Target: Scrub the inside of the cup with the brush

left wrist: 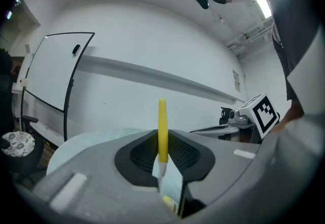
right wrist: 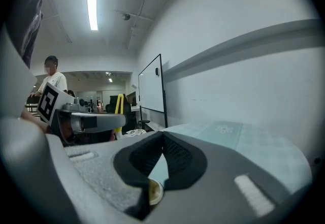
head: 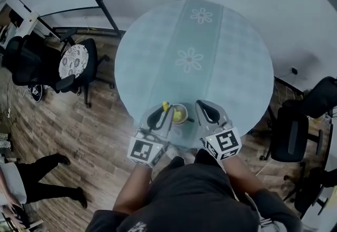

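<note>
At the near edge of the table, your left gripper clamps the yellow brush upright, its lower end inside the cup. Your right gripper is closed on the cup.

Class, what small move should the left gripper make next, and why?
Probably sweep the brush round inside the cup: the left gripper is shut on its handle, its head seems to sit in the cup, and the right gripper sits alongside.
</note>
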Tool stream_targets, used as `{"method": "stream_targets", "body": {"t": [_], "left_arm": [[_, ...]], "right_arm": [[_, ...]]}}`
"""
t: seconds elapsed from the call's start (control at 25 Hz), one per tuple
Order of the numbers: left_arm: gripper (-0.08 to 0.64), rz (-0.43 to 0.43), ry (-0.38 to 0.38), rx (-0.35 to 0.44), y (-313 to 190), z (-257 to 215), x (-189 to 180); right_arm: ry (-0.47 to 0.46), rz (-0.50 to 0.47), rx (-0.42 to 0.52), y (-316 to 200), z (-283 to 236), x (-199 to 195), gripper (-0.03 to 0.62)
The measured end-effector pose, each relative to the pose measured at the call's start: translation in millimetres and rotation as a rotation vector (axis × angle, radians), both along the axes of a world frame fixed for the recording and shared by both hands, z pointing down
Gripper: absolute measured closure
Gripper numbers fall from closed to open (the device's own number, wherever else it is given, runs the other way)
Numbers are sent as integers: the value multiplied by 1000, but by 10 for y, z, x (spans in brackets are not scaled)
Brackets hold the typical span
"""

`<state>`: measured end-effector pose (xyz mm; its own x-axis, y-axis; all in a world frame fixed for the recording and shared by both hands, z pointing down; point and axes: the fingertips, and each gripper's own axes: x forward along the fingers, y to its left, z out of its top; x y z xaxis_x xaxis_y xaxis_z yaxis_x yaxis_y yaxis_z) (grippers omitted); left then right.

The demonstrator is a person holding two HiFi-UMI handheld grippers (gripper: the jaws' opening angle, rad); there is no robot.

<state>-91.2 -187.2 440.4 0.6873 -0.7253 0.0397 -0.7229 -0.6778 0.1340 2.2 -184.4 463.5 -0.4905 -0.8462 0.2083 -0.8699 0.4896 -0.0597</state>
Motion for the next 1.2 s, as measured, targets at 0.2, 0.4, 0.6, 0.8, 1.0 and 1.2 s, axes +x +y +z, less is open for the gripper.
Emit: {"method": "stream_targets", "body": {"t": [0.2, 0.4, 0.6, 0.8, 1.0, 1.2], "left_arm": [[503, -53, -33, -14, 27, 40, -15], [503, -111, -60, -53, 70, 161, -86], [503, -132, -77, -54, 93, 242, -64], [503, -138, -119, -82, 127, 408, -30], [503, -150, -128, -70, 154, 407, -16], [503, -165, -124, -78, 106, 439, -22]], "right_arm": [[-17, -44, 9, -163, -30, 16, 591], [-30, -90, 13, -253, -37, -18, 591], [-35, -114, -5, -289, 37, 23, 591], [-39, -126, -10, -336, 90, 70, 591], [-46, -130, -2, -341, 39, 96, 591], [-41, -152, -11, -294, 89, 57, 591]]}}
